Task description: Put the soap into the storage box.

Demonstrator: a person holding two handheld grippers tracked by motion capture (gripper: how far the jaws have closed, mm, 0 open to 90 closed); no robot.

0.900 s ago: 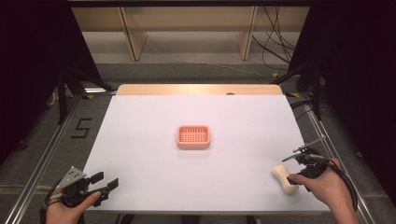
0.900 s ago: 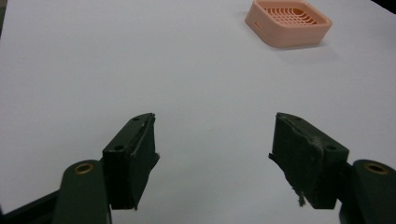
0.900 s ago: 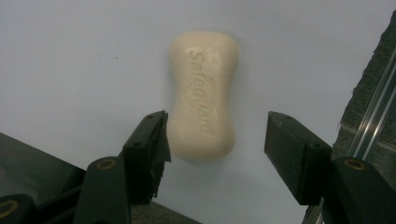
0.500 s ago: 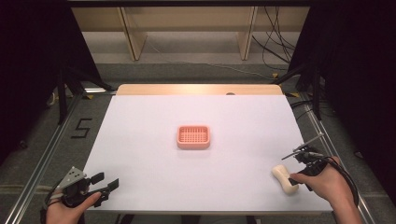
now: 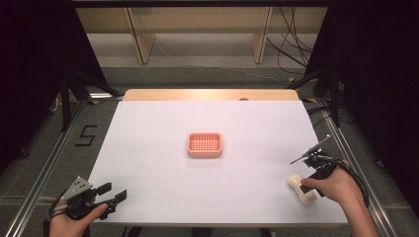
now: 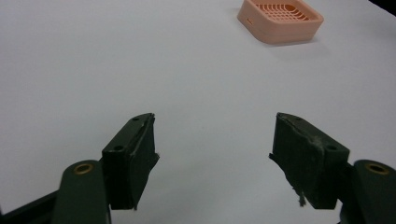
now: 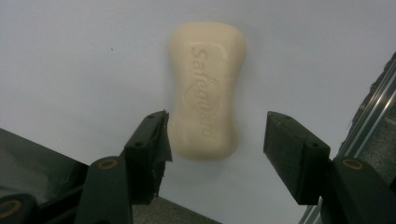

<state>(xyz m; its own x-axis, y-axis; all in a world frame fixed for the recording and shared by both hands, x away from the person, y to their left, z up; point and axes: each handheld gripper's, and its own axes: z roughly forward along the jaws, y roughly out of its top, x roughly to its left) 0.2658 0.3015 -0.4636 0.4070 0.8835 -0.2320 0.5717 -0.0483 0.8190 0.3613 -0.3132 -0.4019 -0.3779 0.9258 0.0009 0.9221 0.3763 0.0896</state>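
The right gripper (image 7: 215, 154) hangs over a cream bar of soap (image 7: 208, 91) lying flat on the white table (image 5: 158, 138), near the table's right front corner. In the right gripper view its two black jaws stand well apart, one on each side of the bar's near end — the left jaw just beside the soap's edge, the right jaw with a strip of bare table between it and the bar. Whether either pad touches the soap cannot be told. The bar is waisted in the middle and carries a pressed-in brand mark on its upper face. In the high view the person's right hand (image 5: 332, 185) wraps the gripper's body, with the soap just ahead and to the left of the hand.

The left gripper (image 6: 212, 149) is held low over bare table, jaws wide apart with nothing between them. Ahead of it and off to its right sits a pink soap dish (image 6: 280, 19) with a slotted top — well apart from both grippers.
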